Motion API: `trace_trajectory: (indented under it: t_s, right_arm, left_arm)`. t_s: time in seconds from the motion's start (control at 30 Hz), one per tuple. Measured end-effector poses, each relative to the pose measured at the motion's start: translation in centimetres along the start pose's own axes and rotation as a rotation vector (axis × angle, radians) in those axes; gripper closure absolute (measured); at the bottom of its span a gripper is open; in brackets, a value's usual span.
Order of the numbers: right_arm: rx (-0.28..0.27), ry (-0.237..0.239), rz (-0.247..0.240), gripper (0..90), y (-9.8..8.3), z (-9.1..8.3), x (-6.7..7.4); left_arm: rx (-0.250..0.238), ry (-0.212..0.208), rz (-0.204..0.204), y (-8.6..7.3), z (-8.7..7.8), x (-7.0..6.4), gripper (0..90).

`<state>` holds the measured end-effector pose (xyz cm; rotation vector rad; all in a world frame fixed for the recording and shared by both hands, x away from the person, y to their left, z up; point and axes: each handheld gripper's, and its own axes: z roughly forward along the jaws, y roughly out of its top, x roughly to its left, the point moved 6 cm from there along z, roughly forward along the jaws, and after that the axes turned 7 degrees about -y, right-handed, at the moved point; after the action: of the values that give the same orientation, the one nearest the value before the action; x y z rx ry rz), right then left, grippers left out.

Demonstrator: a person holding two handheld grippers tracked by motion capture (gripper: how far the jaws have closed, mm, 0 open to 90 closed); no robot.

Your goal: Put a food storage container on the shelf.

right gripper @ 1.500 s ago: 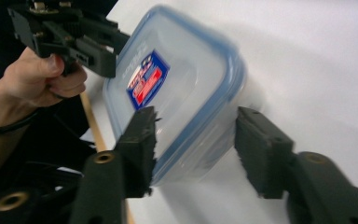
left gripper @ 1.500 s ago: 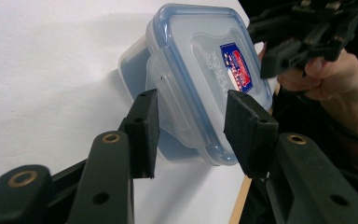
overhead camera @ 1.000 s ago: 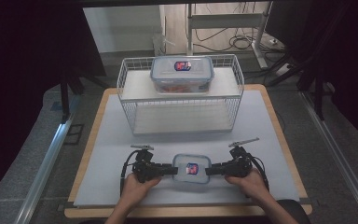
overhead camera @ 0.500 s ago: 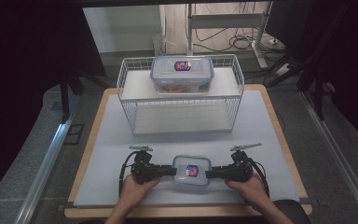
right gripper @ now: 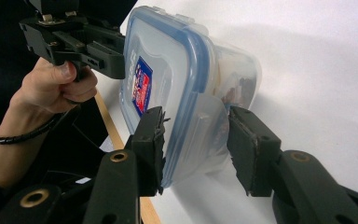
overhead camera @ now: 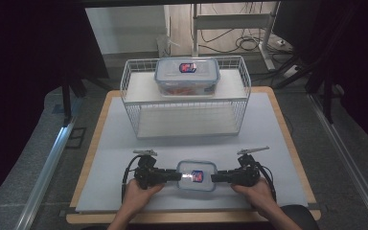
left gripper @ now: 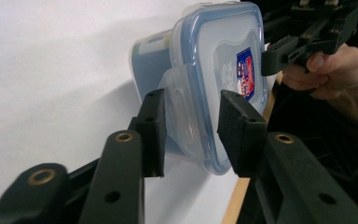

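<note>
A small clear container with a blue-rimmed lid and a red-and-blue label sits on the white table near its front edge. My left gripper is at its left end. In the left gripper view the jaws have just been closing and now press the translucent latch flap against the lid edge. My right gripper is at the other end. Its jaws straddle that end's flap, one pad on the lid top, the other a hair off the flap.
A white wire rack stands at the back of the table, with a larger lidded container on its top shelf. The table's wooden front edge lies just below my hands. Open white surface lies between the rack and the grippers.
</note>
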<state>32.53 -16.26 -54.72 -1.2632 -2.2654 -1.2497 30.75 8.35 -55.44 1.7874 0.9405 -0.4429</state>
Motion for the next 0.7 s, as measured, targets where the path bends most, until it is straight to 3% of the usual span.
trace_trajectory:
  t_s: [0.1, 0.23, 0.4, 0.47, 0.53, 0.57, 0.63, 0.7]
  right_arm:
    - [-0.001, 0.0, -0.001, 57.1, 0.1, 0.0, 0.0]
    - [-0.004, 0.006, -0.001, 56.9, 0.1, 0.0, 0.0]
    - [-0.009, 0.011, -0.009, 56.9, 0.3, 0.1, 0.0]
    - [-0.003, -0.005, -0.029, 56.8, 0.3, 0.1, -0.1]
    - [-0.015, 0.016, -0.021, 57.8, 0.4, 0.1, 0.1]
    - [-0.014, 0.008, -0.031, 58.0, 0.5, 0.1, 0.2]
    - [-0.011, -0.002, -0.048, 57.8, 0.4, 0.2, 0.3]
    - [-0.01, 0.006, -0.046, 57.9, 0.4, 0.2, 0.2]
  left_arm:
    - [0.003, 0.008, 0.02, 0.1, 0.2, 0.1, 58.0]
    - [-0.009, -0.024, 0.009, 0.2, 0.3, 0.5, 56.1]
    - [-0.008, -0.029, -0.003, 0.1, 0.2, 0.8, 53.8]
    - [0.005, -0.075, -0.04, -0.2, 0.6, 1.0, 48.1]
    - [0.064, -0.07, -0.054, -0.6, 1.6, 1.0, 36.9]
    - [0.088, -0.097, -0.064, -0.8, 2.1, 0.7, 34.7]
    - [0.11, -0.054, -0.034, -0.8, 2.5, 0.3, 32.4]
    - [0.129, -0.05, -0.037, -0.8, 2.4, 0.2, 32.4]
